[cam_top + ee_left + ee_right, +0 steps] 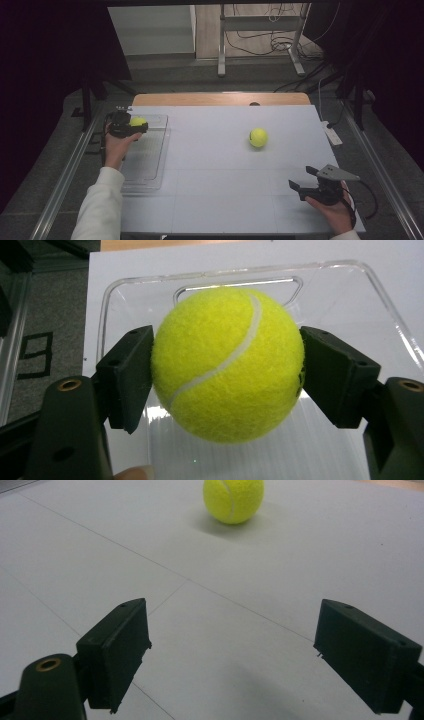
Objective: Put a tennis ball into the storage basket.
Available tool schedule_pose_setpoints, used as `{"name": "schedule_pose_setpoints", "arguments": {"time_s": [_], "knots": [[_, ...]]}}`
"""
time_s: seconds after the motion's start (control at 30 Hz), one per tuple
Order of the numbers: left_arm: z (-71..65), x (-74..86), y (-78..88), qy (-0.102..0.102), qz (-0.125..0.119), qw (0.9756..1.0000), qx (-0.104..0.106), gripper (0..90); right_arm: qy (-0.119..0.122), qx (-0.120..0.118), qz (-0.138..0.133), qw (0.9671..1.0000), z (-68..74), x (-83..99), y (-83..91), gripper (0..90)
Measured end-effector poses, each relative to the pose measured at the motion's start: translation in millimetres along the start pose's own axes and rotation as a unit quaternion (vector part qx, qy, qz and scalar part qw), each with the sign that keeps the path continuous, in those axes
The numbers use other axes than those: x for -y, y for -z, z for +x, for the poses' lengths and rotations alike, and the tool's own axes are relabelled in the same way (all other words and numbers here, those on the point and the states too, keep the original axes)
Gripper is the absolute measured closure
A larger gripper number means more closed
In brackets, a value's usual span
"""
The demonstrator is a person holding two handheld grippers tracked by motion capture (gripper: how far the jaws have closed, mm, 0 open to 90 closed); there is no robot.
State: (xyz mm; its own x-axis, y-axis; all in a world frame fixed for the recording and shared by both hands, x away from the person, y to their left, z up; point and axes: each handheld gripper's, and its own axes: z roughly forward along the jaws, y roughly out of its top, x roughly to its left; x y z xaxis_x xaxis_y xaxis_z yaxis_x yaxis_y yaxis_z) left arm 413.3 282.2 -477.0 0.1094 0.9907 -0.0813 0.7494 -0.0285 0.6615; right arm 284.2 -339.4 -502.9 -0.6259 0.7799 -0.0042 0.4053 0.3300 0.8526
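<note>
A person sits at a pale grey table (220,150), holding a black two-jaw gripper in each hand. The left gripper (131,126) is clamped on a yellow tennis ball (137,121), held over the far end of a clear plastic tray (150,170) that lies along the table's left edge. In the left gripper view, both pads (135,375) press the sides of this held ball (227,365), with the tray's clear rim (240,272) behind it. The ball shows a curved white seam and no readable brand or writing. The right gripper (306,180) rests near the table's near right corner, jaws wide apart with nothing between them. A second tennis ball (258,137) lies on the bare table, well ahead of the right gripper (232,650); that loose ball (233,499) appears beyond its open jaws.
</note>
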Motion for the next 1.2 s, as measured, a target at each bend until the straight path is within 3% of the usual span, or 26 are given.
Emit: {"name": "schedule_pose_setpoints", "arguments": {"time_s": [0.83,1.07,1.2], "knots": [[-2.5,1.6,-16.5,-0.011,0.038,0.9991,-0.013,26.7,-0.002,0.001,0.001,1.0000,-0.3,0.6,-1.0,14.7],[-2.1,1.2,-15.8,-0.013,0.038,0.9991,-0.017,26.5,-0.001,0.002,0.002,1.0000,-0.3,0.6,-1.0,14.7],[-1.6,0.5,-13.1,-0.004,0.021,0.9997,-0.013,21.7,-0.001,0.001,0.001,1.0000,-0.2,0.7,-1.0,14.7]]}}
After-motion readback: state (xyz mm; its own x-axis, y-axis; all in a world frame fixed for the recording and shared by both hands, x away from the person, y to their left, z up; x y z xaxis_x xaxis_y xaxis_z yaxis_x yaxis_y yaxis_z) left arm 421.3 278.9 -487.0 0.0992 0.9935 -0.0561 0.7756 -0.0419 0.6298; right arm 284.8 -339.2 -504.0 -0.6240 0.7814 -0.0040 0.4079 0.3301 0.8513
